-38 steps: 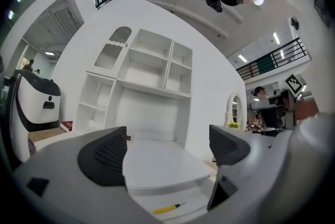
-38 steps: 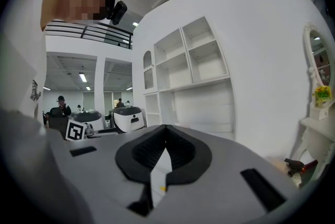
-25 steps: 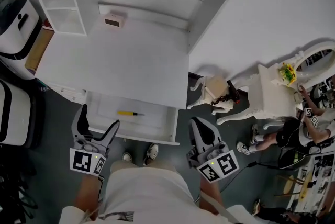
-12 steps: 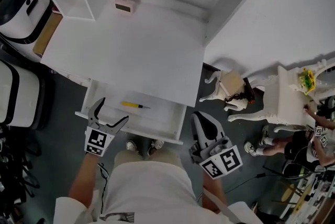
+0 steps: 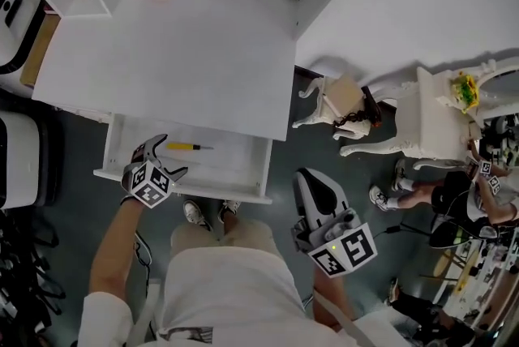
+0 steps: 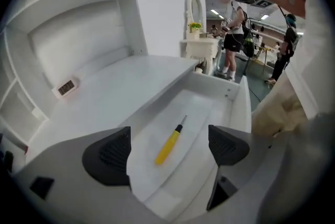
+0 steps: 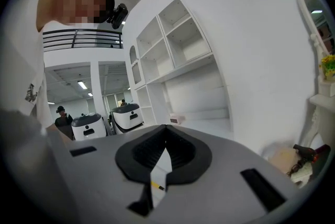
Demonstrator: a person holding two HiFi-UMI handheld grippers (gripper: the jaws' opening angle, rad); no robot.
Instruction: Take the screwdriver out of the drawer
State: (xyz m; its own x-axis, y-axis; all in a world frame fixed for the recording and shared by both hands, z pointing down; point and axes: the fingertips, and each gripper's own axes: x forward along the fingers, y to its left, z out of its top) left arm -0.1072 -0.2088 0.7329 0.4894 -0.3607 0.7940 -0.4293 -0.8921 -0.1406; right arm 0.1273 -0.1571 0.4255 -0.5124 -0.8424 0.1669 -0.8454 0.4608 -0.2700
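Left gripper [image 5: 166, 156] is wide open w/ nothing in it, hovering over the open drawer [image 5: 235, 163] at lower left of the head view. Screwdriver [image 5: 187, 147] lies flat inside, lined up btwn the jaws. Imo drop straight down and pinch the yellow handle mid-length. Right gripper [image 5: 312, 185], lower centre, is closed and empty.
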